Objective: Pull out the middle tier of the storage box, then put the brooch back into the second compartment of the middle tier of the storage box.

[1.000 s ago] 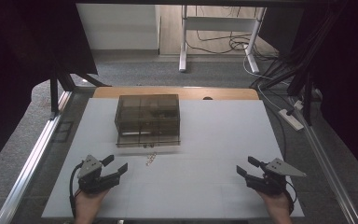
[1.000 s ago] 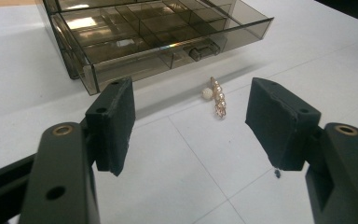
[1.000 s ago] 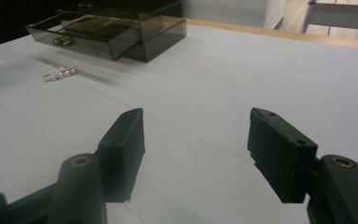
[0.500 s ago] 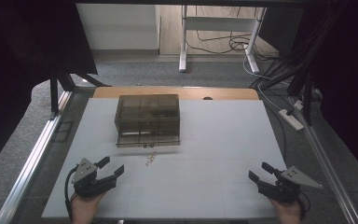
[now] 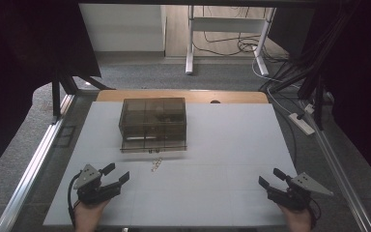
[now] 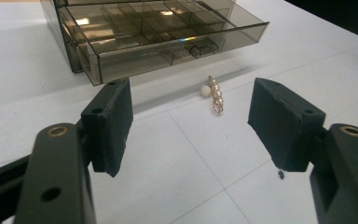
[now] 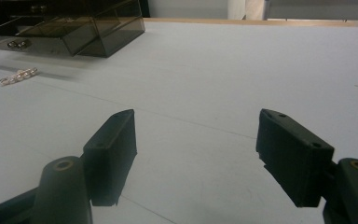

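The pearl clip [image 6: 216, 94], a short gold bar set with a row of pearls, lies flat on the white worktop [image 5: 222, 159] just in front of the smoky drawer box [image 5: 153, 123], under the edge of its pulled-out drawer [image 6: 168, 39]. In the high view the clip [image 5: 155, 164] is only a pale smudge near the box, too small to read. The left gripper view brings it close: a single round bead sits touching the bar's far end, and the drawer shows its grid of compartments, though the tinted plastic makes their contents hard to tell. In the right gripper view the clip [image 7: 18, 75] appears from the side, far off and slightly blurred, with the box [image 7: 70, 28] cut off by the top edge and two small shiny knobs on a drawer front.

The left gripper [image 5: 116, 174] rests near the box's front left corner, its jaws released and pointing towards the clip, with nothing between them. The right gripper [image 5: 271, 178] sits well apart from the box, towards the worktop's near right corner; its jaws have just been opening and stand wide over bare worktop, holding nothing. Both hands are cut off by the lower edge of the high view.
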Motion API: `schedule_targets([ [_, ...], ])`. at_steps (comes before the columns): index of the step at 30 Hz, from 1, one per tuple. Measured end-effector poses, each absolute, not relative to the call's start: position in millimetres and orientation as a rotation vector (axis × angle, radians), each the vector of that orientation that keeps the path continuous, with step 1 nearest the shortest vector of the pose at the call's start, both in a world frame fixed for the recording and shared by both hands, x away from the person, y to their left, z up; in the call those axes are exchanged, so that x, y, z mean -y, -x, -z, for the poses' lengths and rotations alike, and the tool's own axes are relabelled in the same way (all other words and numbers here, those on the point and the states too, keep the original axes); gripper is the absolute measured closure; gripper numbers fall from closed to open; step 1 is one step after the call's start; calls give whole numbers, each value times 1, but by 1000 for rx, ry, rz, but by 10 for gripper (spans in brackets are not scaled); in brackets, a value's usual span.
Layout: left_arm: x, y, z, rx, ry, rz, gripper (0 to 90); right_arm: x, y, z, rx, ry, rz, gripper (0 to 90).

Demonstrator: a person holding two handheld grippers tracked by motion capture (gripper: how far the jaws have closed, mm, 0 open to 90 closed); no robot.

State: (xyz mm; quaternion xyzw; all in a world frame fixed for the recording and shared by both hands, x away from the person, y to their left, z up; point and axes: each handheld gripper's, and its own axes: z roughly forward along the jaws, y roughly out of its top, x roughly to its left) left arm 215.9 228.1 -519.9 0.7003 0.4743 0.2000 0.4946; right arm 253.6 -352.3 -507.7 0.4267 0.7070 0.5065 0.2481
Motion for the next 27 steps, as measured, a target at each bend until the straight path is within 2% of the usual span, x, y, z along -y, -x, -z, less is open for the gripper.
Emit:
schedule_targets([
  [15, -218, -218, 517, -1116, -1742, -476, 340, 352, -256, 509, -1927, -1176, -1378, 281],
  [27, -195, -232, 510, -1105, -1803, -479, 373, 350, -253, 508, -1945, -1154, -1385, 279],
])
